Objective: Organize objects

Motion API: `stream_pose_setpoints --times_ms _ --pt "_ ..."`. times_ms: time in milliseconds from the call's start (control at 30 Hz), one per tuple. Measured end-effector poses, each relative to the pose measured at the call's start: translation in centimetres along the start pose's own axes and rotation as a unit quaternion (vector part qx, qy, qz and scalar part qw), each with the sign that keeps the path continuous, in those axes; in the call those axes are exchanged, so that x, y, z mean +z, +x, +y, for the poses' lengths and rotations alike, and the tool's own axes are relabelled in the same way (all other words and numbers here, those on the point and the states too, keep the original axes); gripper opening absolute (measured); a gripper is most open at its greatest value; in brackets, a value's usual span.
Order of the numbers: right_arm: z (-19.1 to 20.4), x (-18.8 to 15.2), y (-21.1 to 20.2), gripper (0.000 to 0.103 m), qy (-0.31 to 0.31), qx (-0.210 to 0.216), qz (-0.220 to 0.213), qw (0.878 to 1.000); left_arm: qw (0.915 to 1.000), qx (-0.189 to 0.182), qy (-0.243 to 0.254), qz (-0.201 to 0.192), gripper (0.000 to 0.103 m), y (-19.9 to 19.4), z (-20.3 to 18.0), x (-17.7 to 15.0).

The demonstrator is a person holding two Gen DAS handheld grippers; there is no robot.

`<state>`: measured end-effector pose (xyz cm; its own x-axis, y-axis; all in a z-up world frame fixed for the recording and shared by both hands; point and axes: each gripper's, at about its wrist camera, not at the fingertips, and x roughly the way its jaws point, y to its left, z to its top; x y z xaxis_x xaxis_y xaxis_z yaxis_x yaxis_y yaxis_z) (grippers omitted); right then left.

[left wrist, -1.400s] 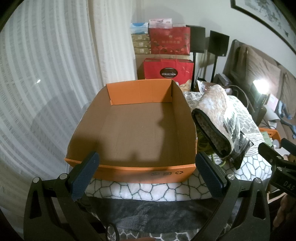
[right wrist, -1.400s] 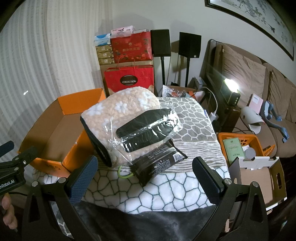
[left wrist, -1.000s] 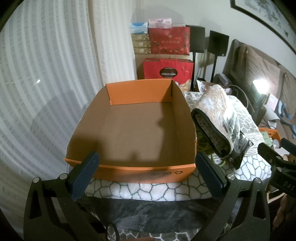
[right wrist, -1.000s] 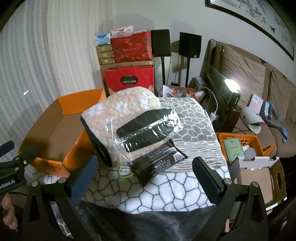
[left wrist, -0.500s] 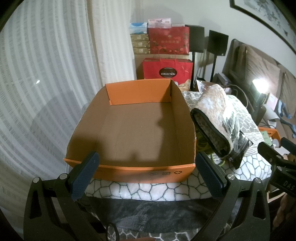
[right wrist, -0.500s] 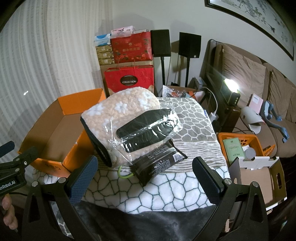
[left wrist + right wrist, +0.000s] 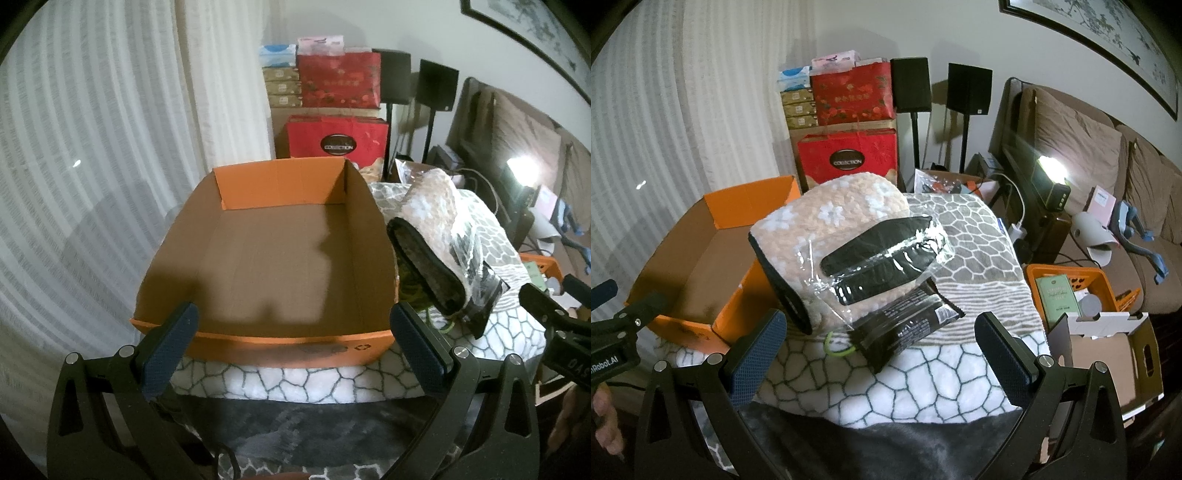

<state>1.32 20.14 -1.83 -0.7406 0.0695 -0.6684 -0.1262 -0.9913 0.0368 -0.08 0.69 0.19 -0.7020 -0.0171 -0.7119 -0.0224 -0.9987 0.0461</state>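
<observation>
While both claws hang apart with nothing in them, the scene reads:
left claw point(image 7: 291, 339): jaws wide apart, holding nothing, fingers framing the near wall of the orange box point(image 7: 258, 343)
right claw point(image 7: 879, 343): jaws wide apart, holding nothing, just in front of the pile
orange box: open top, nothing inside, sits on the patterned blanket point(image 7: 923, 384), left of the pile
fluffy slipper point(image 7: 827, 229): beige with white flower marks, dark lining, leaning against the box's right wall; also seen in left view point(image 7: 432, 210)
clear bag point(image 7: 882, 251): holds two black insole-shaped pieces, lies on top of the slipper
black packet point(image 7: 905, 328): under the clear bag's near end, flat on the blanket
green loop point(image 7: 838, 347): touching the packet's left corner, partly hidden
blanket: white-and-grey stone pattern, covers the worktop
background: red gift bags point(image 7: 849, 155) stacked behind, two black speakers point(image 7: 967, 88) on stands, sofa point(image 7: 1108, 155) at right
right side: orange crate point(image 7: 1034, 273) and white carton point(image 7: 1108, 350) beside the worktop
</observation>
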Motion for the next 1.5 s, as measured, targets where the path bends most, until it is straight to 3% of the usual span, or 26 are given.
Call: stream_pose_setpoints --times_ms 300,567,867,1133,1200,1267,1500 --pt "-1.2 0.8 1.5 0.103 0.005 -0.011 0.001 1.000 0.9998 0.014 -0.007 -0.012 0.103 1.2 2.9 1.6" --pt "-3.0 1.8 3.8 0.103 0.021 -0.016 0.017 1.000 0.9991 0.022 -0.034 -0.015 0.103 3.6 7.9 3.7" --pt "-5.2 2.3 6.4 0.103 0.042 -0.022 0.043 0.998 0.9974 0.036 -0.058 0.022 0.103 8.6 13.0 4.9" --pt "-6.6 3.3 8.2 0.103 0.053 -0.016 0.057 0.997 0.9965 0.027 -0.051 0.061 0.100 11.9 14.8 4.7" --pt "-6.8 3.6 8.7 0.103 0.055 -0.013 0.062 0.996 0.9960 0.028 -0.048 0.070 0.094 12.6 15.0 4.6" --pt "-6.9 3.9 9.2 0.103 0.056 -0.009 0.066 0.996 0.9954 0.027 -0.044 0.080 0.077 13.2 15.0 4.4" --pt "-6.3 5.0 10.4 0.103 0.057 0.008 0.074 0.996 0.9932 0.012 -0.036 0.110 0.053 14.8 15.1 4.0"
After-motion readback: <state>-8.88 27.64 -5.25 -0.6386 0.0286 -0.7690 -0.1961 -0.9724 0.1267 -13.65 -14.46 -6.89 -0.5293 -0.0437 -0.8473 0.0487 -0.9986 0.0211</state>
